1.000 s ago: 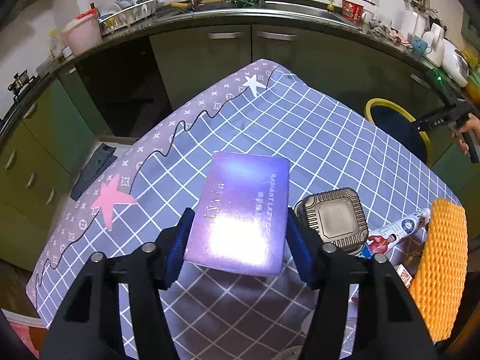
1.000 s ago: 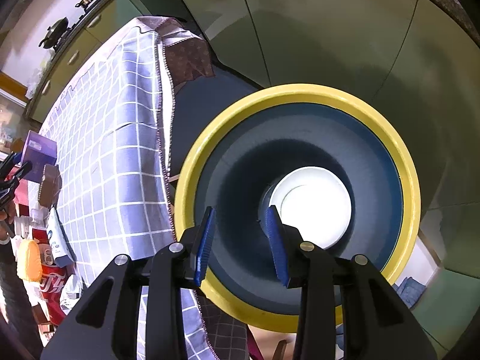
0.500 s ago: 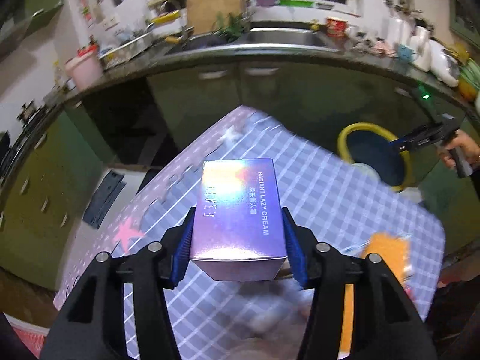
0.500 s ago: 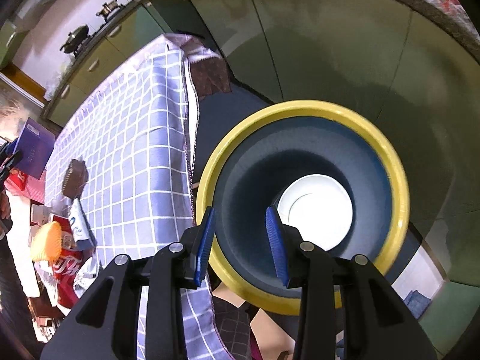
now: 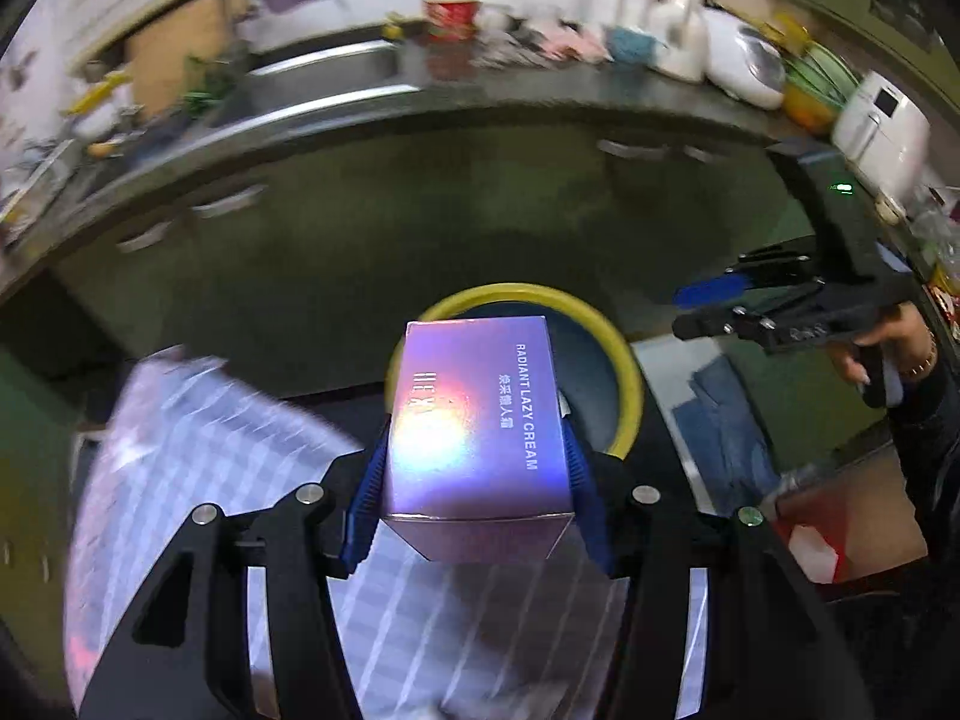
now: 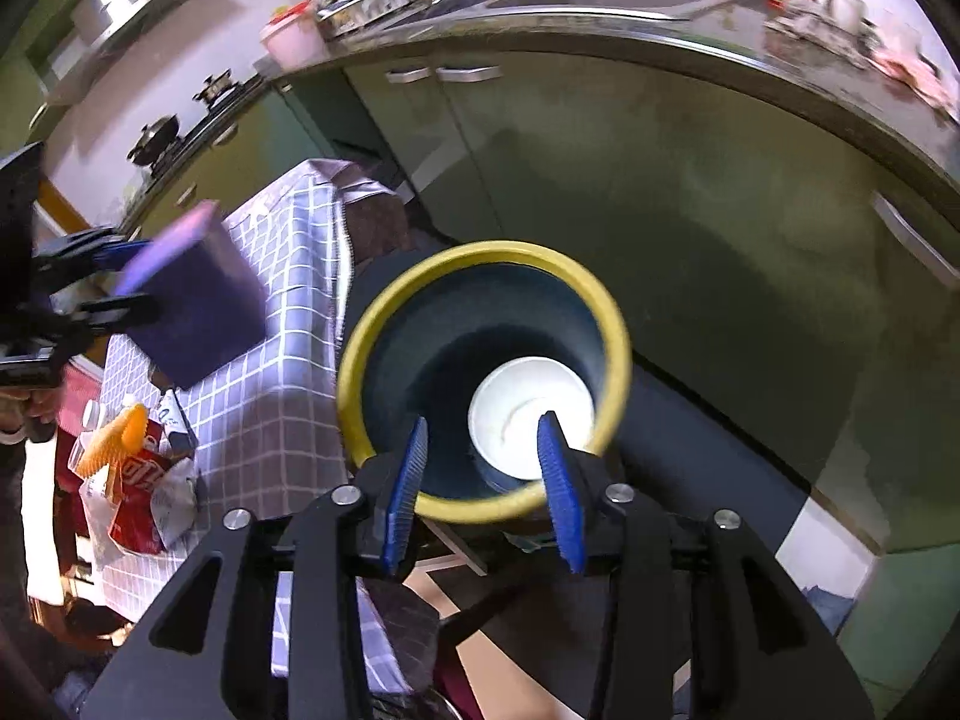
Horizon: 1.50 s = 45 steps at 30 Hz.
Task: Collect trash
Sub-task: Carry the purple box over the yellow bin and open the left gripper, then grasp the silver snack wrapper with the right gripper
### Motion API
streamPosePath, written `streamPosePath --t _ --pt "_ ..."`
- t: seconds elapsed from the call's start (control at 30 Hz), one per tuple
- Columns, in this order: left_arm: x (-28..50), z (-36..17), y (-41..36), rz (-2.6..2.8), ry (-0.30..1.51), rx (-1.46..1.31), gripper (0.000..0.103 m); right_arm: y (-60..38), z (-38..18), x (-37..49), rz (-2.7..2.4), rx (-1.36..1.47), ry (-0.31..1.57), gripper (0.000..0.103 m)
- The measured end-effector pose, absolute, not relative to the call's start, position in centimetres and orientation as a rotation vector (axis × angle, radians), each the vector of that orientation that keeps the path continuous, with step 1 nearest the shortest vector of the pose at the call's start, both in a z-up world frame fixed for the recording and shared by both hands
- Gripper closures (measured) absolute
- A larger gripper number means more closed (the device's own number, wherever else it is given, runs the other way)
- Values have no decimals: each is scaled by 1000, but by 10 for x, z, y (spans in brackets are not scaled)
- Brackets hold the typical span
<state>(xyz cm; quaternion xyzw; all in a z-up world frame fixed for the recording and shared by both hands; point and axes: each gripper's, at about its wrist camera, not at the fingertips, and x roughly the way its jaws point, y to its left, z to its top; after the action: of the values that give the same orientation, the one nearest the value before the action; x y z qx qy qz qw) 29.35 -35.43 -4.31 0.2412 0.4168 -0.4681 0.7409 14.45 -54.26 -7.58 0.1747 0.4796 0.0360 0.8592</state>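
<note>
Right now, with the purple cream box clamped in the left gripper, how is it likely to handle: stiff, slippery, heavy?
The purple cream box probably stays stiff: its edges look straight and undented between the left gripper pads. Its glossy, glare-catching surface may be somewhat slippery. It is likely light, since it is held level by its near end only, though whether it is empty cannot be seen.

Left wrist view: counter items (image 5: 600, 24) are smeared by motion blur and cannot be identified. The tablecloth (image 5: 198, 450) pattern is blurred. The near rim of the bin (image 5: 624, 372) is hidden behind the box (image 5: 474, 420). The bin's contents are not seen.

Right wrist view: the box (image 6: 192, 294) is blurred and its print is unreadable. The trash pile (image 6: 132, 468) is too small to sort. The bin (image 6: 360, 360) rim is partly covered by the fingers (image 6: 408, 480).
</note>
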Motion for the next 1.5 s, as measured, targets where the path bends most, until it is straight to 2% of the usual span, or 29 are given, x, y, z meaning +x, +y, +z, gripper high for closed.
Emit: streamPosePath --t 0.27,0.3,0.33,0.47,0.5,0.63,0.8,0.9,1.17,1.2,1.27,1.37,1.5 --pt "298 -103 -437 -1020 985 592 49 -582 -97 112 19 428 1019 63" --pt "300 -108 -441 -1002 990 594 45 -585 -99 110 15 432 1020 62" --pt "302 -109 -443 -994 991 590 37 -587 -101 108 12 437 1022 59" --pt "302 -98 -435 -969 982 557 25 -594 -107 102 8 444 1026 58" --pt "302 -94 -432 -963 972 553 25 -590 -107 104 9 444 1025 58" --pt "292 -56 -399 -923 927 484 25 -573 -105 106 47 420 1021 58" --pt "262 -2 -333 -842 840 400 16 -525 -102 115 177 359 1031 58" --pt "241 20 -283 -770 803 371 15 -481 -94 124 302 295 1026 52" --pt "193 31 -172 -607 793 273 14 -351 -78 144 660 122 1014 50" --pt "186 30 -163 -589 790 267 14 -338 -79 144 694 101 1013 48" --pt "172 27 -140 -560 793 249 14 -314 -81 145 742 27 986 23" --pt "156 21 -114 -529 797 218 14 -284 -85 145 792 -68 942 16" --pt "140 12 -88 -501 815 175 14 -260 -94 146 815 -183 926 12"
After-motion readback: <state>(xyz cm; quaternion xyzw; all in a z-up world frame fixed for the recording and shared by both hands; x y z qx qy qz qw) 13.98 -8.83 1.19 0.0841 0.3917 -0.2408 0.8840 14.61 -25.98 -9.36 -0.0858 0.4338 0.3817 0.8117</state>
